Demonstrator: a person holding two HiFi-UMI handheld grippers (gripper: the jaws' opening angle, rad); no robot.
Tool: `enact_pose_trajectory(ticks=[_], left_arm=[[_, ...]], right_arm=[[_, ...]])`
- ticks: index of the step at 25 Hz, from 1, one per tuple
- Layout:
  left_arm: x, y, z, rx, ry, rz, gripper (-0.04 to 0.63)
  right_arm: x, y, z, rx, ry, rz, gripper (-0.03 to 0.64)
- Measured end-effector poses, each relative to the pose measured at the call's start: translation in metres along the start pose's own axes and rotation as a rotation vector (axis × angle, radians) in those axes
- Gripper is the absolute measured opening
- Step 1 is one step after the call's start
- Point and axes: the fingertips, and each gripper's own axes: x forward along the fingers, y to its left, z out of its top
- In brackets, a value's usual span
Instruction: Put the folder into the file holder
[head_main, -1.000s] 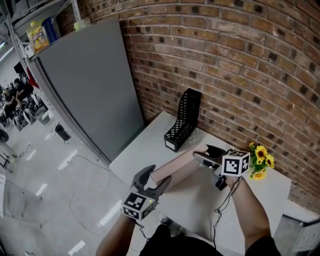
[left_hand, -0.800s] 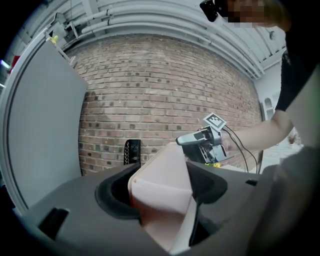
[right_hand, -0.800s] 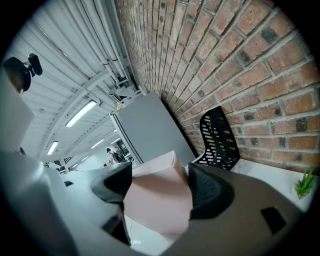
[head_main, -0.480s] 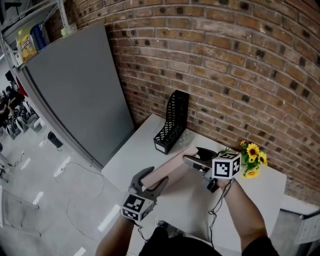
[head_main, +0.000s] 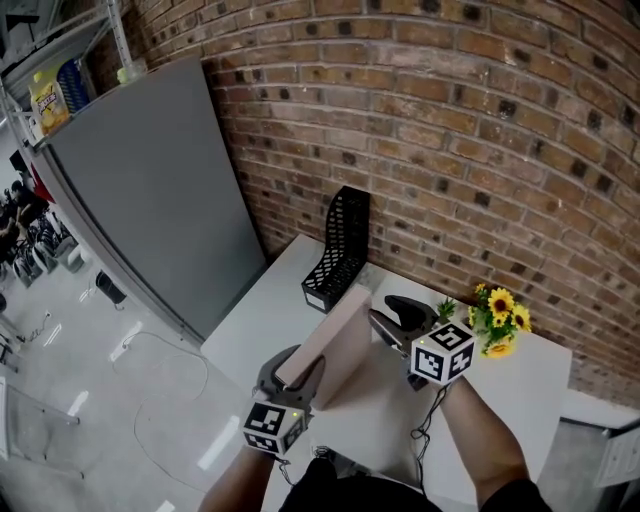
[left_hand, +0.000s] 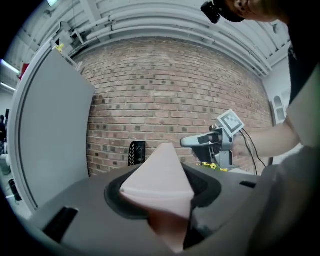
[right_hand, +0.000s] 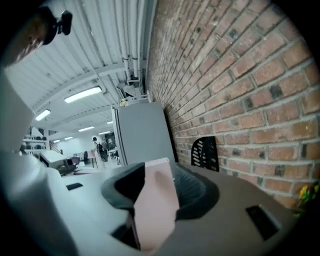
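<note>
Pink folder (head_main: 336, 342), likely light but floppy, is gripped at opposite ends by left tongs (head_main: 291, 374) and right tongs (head_main: 386, 316), both just closing.

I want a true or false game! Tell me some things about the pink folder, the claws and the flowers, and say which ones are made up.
1. The folder is inside the file holder. False: it is outside, held by the claws.
2. The left claw and the right claw both grip the folder. True; their jaws have just been closing, with the folder between them.
3. The flowers are yellow. True.
4. The file holder is white. False: it is black.
</note>
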Motion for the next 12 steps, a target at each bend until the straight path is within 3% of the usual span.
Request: enact_pose_trajectory(ticks=[3,8,12], left_arm=[[-0.004,0.0,0.012,0.002,-0.021,0.03,0.176],[-0.011,-0.002,0.038,0.0,-0.042,0.065,0.176],[-0.017,0.004,0.059,-0.007,-0.06,0.111,0.176]], right_arm=[[-0.012,-0.001,0.008,-0.09,-0.026,-0.065,0.005],[-0.025,0.006,0.021,-0.15,-0.067,-0.1,0.003],[-0.036,0.012,0.033,-0.138,-0.104,-0.096,0.003]])
